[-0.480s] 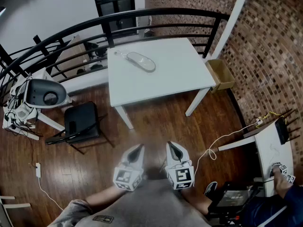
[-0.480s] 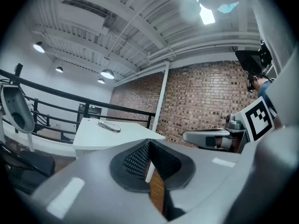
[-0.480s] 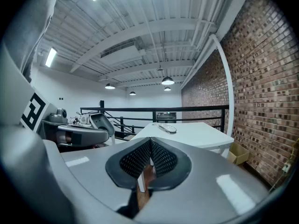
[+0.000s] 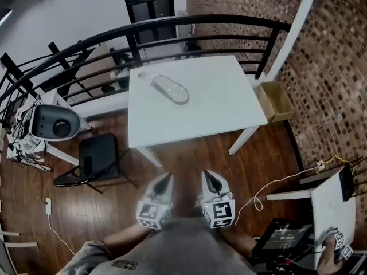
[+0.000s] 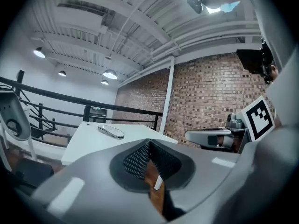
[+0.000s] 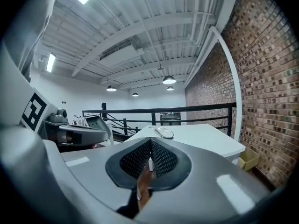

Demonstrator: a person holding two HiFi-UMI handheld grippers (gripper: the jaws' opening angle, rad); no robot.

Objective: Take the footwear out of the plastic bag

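Observation:
A clear plastic bag with pale footwear inside (image 4: 170,89) lies on the far left part of a white table (image 4: 218,105). It shows small and flat as the bag (image 5: 111,131) in the left gripper view and as the bag (image 6: 164,132) in the right gripper view. My left gripper (image 4: 167,179) and right gripper (image 4: 209,176) hang side by side over the wooden floor, well short of the table's near edge. Both are shut with nothing between the jaws.
A black curved railing (image 4: 172,24) runs behind the table. A cardboard box (image 4: 274,101) stands at the table's right end by the brick wall. A black chair (image 4: 97,156) and a white machine (image 4: 54,122) are to the left. A white cable (image 4: 269,185) trails on the floor at right.
The table and bag sit slightly lower and nearer in the head view. Both grippers keep their places, side by side and shut.

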